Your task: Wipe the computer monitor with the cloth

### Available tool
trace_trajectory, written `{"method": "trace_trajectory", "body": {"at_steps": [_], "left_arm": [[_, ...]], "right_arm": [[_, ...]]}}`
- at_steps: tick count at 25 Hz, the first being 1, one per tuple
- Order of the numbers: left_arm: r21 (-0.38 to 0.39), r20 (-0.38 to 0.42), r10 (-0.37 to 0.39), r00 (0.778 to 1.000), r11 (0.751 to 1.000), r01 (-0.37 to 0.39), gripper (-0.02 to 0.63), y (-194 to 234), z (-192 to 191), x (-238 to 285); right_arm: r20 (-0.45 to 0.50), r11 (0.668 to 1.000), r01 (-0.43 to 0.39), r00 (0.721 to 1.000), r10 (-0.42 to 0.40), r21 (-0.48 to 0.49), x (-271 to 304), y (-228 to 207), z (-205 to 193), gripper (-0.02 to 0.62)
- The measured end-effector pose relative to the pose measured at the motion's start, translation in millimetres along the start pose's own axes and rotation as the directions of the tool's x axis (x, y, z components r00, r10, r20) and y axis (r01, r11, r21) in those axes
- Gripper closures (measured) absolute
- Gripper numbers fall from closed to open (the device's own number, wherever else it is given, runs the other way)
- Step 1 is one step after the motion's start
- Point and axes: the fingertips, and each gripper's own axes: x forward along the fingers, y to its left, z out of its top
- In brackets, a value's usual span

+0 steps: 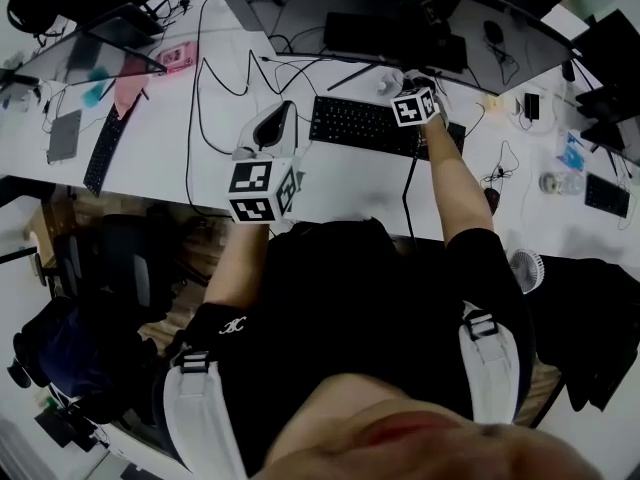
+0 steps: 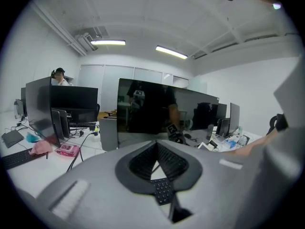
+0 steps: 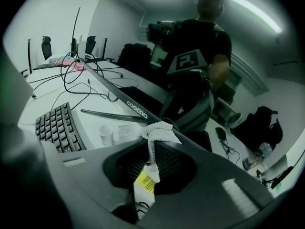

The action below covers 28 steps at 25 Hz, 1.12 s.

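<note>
White woven cloth: soft, light and limp, so I judge it best taken bunched. Your right gripper has its fingers clenched on a fold. A yellow tag hangs on the side away from the monitor, and the tuft sits at the monitor's lower edge. Only the right gripper view shows this grip; the head view gives little of it. Left gripper: fingers closed on nothing, facing the monitor from farther back.

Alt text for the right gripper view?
The right gripper has its dark jaws shut on a white knitted cloth with a yellow tag, its bunched end poking past the tips close to the lower edge of a dark computer monitor. A black keyboard lies on the white desk at left.
</note>
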Motion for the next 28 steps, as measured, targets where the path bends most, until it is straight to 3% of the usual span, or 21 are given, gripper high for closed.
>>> {"method": "trace_trajectory", "body": {"at_steps": [8,14,28], "left_arm": [[-0.024,0.012,0.032,0.999,0.999,-0.032,0.552,50,-1,-23],[-0.04,0.023,0.045,0.999,0.998,-0.044,0.552,83,-3,-35],[-0.066,0.037,0.055,0.998,0.996,-0.053,0.552,139,-8,-52]], "right_arm": [[0.023,0.993,0.059,0.998,-0.057,-0.105,0,38,35,0.555],[-0.022,0.984,0.09,0.995,-0.094,-0.157,12,58,38,0.555],[-0.003,0.976,0.091,0.996,-0.094,-0.197,20,117,79,0.555]]}}
